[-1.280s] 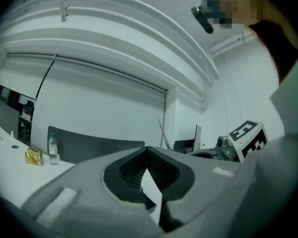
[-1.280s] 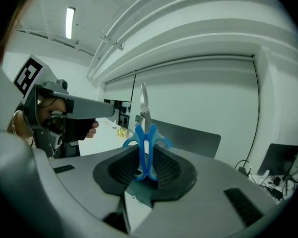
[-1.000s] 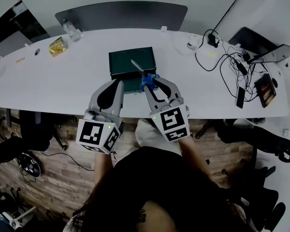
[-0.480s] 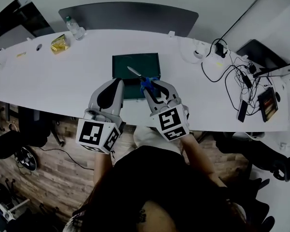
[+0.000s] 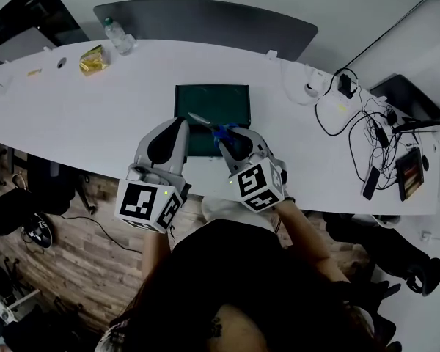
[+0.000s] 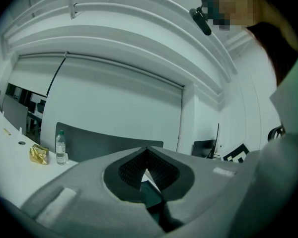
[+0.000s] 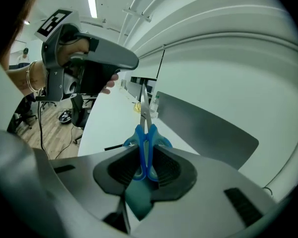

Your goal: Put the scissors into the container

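Scissors [image 7: 147, 135] betw. right gripper [image 7: 145, 166] jaws, blades fwd.

Green container [image 5: 220, 97] lies open from above, only the scissors [image 5: 205, 121] clamped in my right gripper [image 5: 231, 134] hanging over its near edge. My left gripper [image 5: 182, 123] crowds its near left corner. Bare table [image 5: 95, 116] spreads left toward bottle [image 5: 119, 37] and snack packet [image 5: 92, 59]; cables [image 5: 356, 112] clutter the right.

the left tool [image 5: 180, 125] and right tool [image 5: 233, 134] are grey moulded plastic with black ribbed pads [image 7: 166, 170], each backed by a white cube [image 5: 148, 205] of black square markers; the person wears a black top [image 5: 242, 284] and a thin bracelet [image 7: 30, 78].
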Action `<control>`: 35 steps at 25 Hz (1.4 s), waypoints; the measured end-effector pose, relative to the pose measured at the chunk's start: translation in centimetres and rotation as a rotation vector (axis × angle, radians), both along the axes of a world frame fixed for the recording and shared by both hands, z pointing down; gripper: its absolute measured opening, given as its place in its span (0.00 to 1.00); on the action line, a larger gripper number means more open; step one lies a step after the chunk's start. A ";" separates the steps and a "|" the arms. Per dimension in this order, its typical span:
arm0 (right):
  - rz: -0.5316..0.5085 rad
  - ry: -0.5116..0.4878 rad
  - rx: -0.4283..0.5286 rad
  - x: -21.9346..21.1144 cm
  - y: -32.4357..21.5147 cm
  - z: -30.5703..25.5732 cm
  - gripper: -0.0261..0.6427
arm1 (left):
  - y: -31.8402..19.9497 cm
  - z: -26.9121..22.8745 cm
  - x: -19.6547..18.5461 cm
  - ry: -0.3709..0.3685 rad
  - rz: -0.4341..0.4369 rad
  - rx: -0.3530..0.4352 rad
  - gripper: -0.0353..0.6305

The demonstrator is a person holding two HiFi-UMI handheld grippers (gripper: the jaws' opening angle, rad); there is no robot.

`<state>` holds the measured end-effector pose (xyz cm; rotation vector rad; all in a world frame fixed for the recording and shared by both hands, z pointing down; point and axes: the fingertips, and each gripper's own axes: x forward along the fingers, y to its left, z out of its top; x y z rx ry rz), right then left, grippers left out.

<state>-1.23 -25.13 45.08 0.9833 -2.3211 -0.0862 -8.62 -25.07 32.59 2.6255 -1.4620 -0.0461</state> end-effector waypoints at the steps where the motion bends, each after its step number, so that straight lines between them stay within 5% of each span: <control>1: -0.009 0.013 -0.008 -0.1 -0.2 0.4 0.18 | -0.3 0.1 -0.1 0.002 -0.003 -0.002 0.07; 35: -0.251 0.328 -0.251 0.0 -2.9 13.2 0.18 | -7.6 3.7 -2.4 -0.008 -0.115 -0.066 0.07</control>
